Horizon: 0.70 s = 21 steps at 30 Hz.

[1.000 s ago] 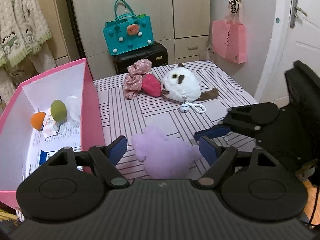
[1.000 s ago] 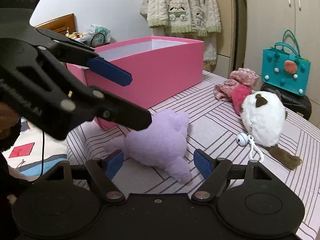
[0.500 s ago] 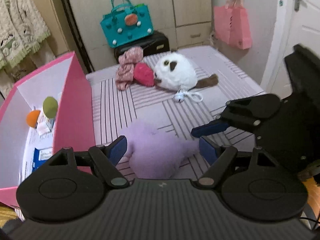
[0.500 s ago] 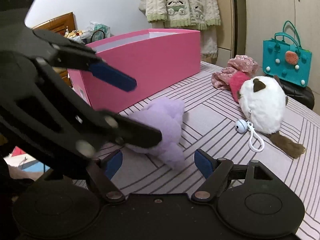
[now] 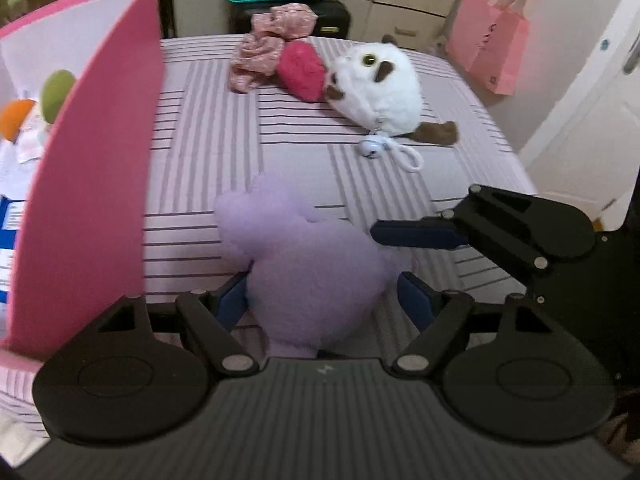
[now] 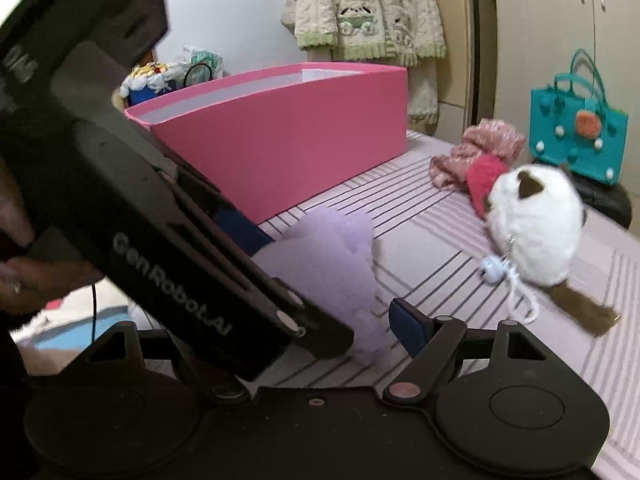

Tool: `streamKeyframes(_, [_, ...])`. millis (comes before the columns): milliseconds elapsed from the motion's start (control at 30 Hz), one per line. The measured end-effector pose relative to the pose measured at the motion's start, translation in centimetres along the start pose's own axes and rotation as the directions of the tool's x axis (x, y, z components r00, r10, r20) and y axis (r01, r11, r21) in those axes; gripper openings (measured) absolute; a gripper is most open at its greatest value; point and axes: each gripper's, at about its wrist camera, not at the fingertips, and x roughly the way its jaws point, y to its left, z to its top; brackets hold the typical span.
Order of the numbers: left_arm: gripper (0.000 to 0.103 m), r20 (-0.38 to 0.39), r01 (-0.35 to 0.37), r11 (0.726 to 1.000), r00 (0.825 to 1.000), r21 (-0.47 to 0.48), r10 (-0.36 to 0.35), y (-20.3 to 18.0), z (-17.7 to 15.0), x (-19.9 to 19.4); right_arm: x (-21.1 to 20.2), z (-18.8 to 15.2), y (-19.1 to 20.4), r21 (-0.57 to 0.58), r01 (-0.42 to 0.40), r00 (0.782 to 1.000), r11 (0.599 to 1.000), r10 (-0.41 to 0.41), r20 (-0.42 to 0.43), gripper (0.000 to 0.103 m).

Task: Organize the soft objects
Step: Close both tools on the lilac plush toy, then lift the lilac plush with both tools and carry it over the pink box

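A lilac plush toy [image 5: 308, 264] lies on the striped table next to the pink box [image 5: 96, 184]. My left gripper [image 5: 324, 300] is open with its jaws on either side of the plush, which fills the gap. In the right wrist view the plush [image 6: 332, 264] sits just ahead, partly hidden by the left gripper's body. My right gripper [image 6: 360, 328] is open and empty; its left finger is hidden behind the left gripper. A white plush owl [image 5: 380, 88], a red plush piece [image 5: 302, 68] and a pink scrunchie cloth [image 5: 268, 44] lie farther back.
The pink box holds an orange ball [image 5: 14, 118], a green ball [image 5: 56, 92] and papers. A teal bag [image 6: 576, 136] stands on a black case behind the table. A pink paper bag [image 5: 492, 56] hangs at the right, near a white door.
My left gripper has moved forward and down over the lilac plush, so the plush now sits between its open jaws. The right gripper has stayed close beside it.
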Motion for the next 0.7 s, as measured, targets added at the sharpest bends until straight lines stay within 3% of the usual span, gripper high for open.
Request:
streamKeyframes(33, [0.07,0.006,0.008,1.0,1.0,0.005,-0.008,-0.1,0.0,0.0,-0.1,0.0,0.0,-0.021,0.002,1.0,1.0,-0.002,-0.007,0.083])
streamKeyframes(133, [0.065,0.034,0.037,0.999,0.999,0.016,-0.038,-0.5,0.0,-0.2,0.0,-0.1,0.0,-0.046,0.015,0.999,0.999,-0.016,-0.028,0.083])
streamKeyframes(400, [0.06,0.054,0.068,0.998,0.996,-0.015,-0.067,0.0,-0.1,0.1,0.2,-0.7,-0.7,0.082,0.024,1.0,0.996,-0.025,0.008,0.084])
streamKeyframes(533, [0.058,0.034,0.069,0.997,0.997,0.015,-0.07,-0.4,-0.1,-0.3,-0.4,-0.7,-0.5,0.121,0.032,0.999,0.992,-0.031,-0.012,0.075])
streamKeyframes(700, [0.057,0.019,0.106,0.994,0.994,-0.004,-0.105,-0.3,-0.3,-0.4,-0.9,-1.1,-0.5,0.156,0.036,0.999,0.987,-0.034,-0.014,0.071])
